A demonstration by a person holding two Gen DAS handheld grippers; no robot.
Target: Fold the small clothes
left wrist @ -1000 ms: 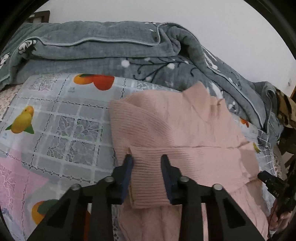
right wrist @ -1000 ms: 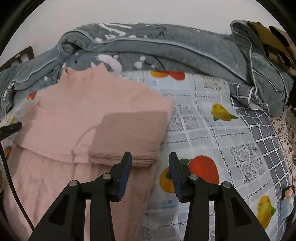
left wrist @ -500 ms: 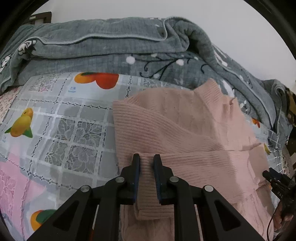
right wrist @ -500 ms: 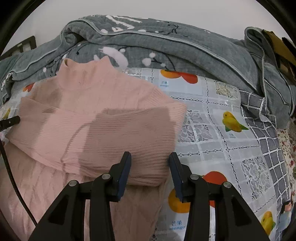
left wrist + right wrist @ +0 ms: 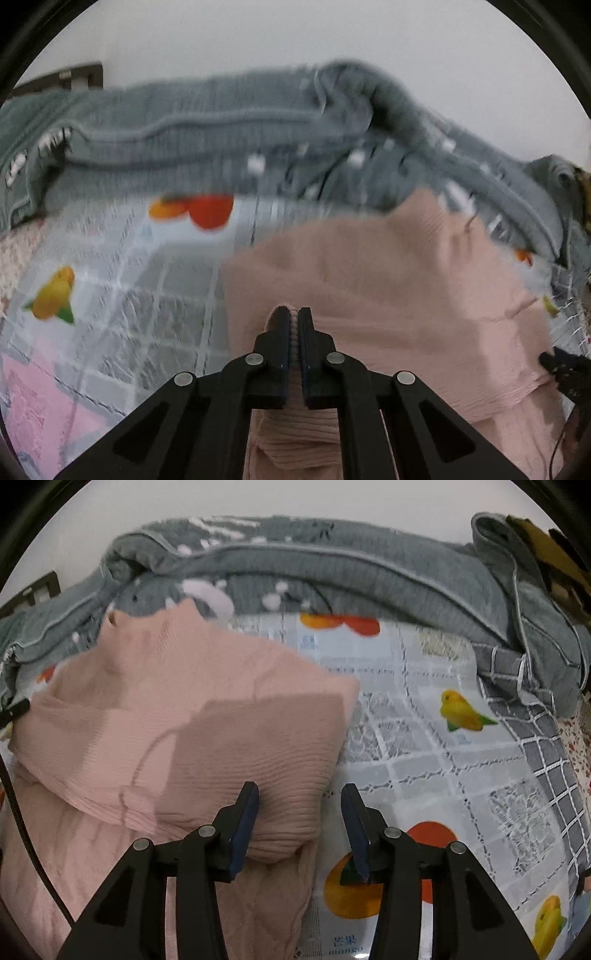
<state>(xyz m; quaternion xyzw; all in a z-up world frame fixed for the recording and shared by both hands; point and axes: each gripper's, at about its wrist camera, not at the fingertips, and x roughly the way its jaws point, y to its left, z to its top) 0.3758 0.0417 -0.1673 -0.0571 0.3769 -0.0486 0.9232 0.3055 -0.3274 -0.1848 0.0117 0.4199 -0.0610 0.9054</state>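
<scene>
A pink knit sweater (image 5: 388, 280) lies on the bed with both sleeves folded across its body. My left gripper (image 5: 294, 321) is shut on the ribbed cuff of the left sleeve and pinches a fold of it between the pads. In the right wrist view the sweater (image 5: 177, 709) fills the left half. My right gripper (image 5: 300, 794) is open, with its left finger over the ribbed cuff of the right sleeve (image 5: 280, 812) and its right finger over the bedsheet. The left wrist view is blurred by motion.
A fruit-and-bird print bedsheet (image 5: 424, 738) covers the bed. A rumpled grey quilt (image 5: 332, 572) lies along the back, also in the left wrist view (image 5: 221, 129). A brown patterned cloth (image 5: 546, 542) sits at the far right. A black cable (image 5: 22, 812) runs at the left.
My left gripper closed on the left sleeve cuff and pinched it up. My right gripper stayed open and moved forward to straddle the edge of the right cuff.
</scene>
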